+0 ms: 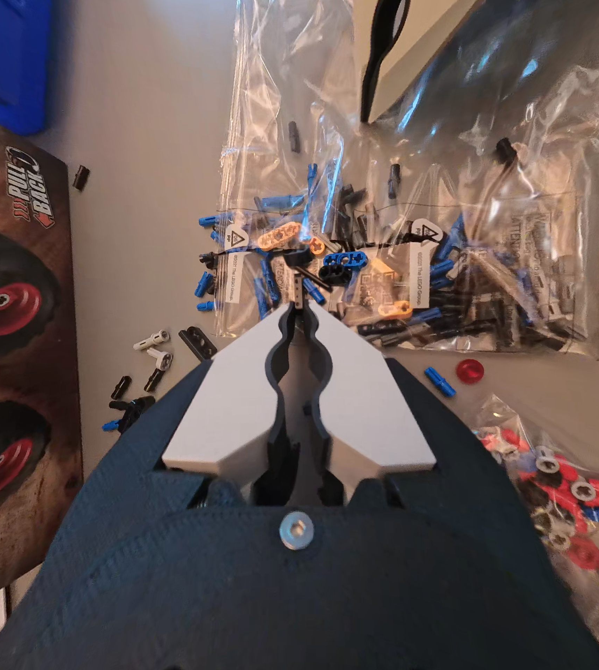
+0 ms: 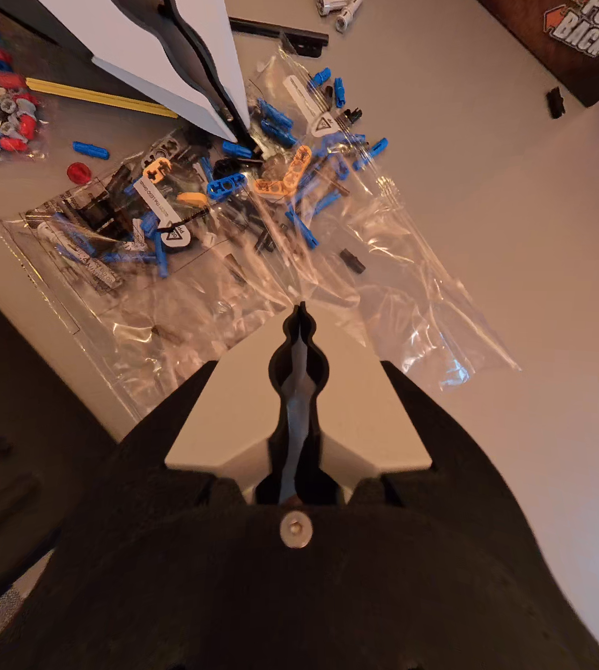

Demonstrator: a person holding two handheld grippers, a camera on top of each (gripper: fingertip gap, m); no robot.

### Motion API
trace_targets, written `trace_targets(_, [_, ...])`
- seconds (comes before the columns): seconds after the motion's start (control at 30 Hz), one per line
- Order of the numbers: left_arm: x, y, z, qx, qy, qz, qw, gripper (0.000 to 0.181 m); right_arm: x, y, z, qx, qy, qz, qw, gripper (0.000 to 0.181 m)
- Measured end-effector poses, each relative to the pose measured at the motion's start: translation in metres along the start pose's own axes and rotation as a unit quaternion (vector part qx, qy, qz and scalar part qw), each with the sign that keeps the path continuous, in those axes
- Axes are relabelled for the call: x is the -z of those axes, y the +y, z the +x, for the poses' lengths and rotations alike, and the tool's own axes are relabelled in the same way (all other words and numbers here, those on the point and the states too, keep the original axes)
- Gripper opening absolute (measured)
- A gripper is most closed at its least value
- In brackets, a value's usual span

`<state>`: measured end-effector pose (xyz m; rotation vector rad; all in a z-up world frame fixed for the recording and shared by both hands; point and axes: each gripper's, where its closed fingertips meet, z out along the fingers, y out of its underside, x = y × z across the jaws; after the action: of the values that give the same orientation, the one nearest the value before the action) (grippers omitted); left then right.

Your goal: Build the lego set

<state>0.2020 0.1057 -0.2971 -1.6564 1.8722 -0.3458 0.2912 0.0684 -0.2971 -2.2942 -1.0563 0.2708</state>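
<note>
Two clear plastic bags of small Lego pieces lie on the grey table (image 1: 145,108). My left gripper (image 1: 300,308) is shut, pinching a thin printed fold of the nearer bag (image 1: 272,108) among blue, black and orange pieces such as a blue beam (image 1: 345,258). It also shows in the right wrist view (image 2: 245,139), tips down on the pile. My right gripper (image 2: 301,307) is shut on the far edge of that bag (image 2: 381,290); creases run out from its tips. It shows at the top of the left wrist view (image 1: 367,116).
The second bag (image 1: 508,290) holds many black and blue pins. The set's box (image 1: 8,290) lies at the left. A bag of red and grey pieces (image 1: 562,489) is at the right. A red round piece (image 1: 469,370), a blue pin (image 1: 440,380) and white pins (image 1: 153,337) lie loose. About 10 centimeters separates my left fingertips from my right.
</note>
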Motion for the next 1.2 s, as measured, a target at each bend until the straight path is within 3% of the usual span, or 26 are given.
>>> trace_targets(0.43, [0.013, 0.012, 0.016, 0.005, 0.053, -0.028, 0.998, 0.002, 0.003, 0.004, -0.001, -0.003, -0.002, 0.014, 1.000, 0.000])
trace_targets(0.57, [0.018, 0.013, -0.002, 0.006, 0.030, -0.027, 0.999, 0.002, 0.003, 0.003, 0.000, -0.005, -0.003, 0.022, 1.000, 0.000])
trace_targets(0.67, [0.021, 0.009, -0.023, 0.033, 0.007, -0.018, 0.999, 0.027, 0.003, 0.004, -0.001, -0.007, -0.007, 0.027, 1.000, 0.000])
trace_targets(0.77, [0.014, 0.011, -0.031, 0.041, 0.012, -0.028, 0.999, 0.035, 0.003, 0.003, -0.001, -0.008, -0.009, 0.030, 0.999, 0.000])
trace_targets(0.97, [-0.001, 0.006, -0.023, 0.064, 0.064, -0.022, 0.996, 0.031, 0.003, 0.003, -0.002, -0.009, -0.015, 0.037, 0.999, 0.000])
trace_targets(1.2, [-0.005, 0.003, -0.020, 0.067, 0.067, -0.012, 0.995, 0.009, 0.003, 0.002, -0.001, -0.008, -0.017, 0.033, 0.999, 0.000])
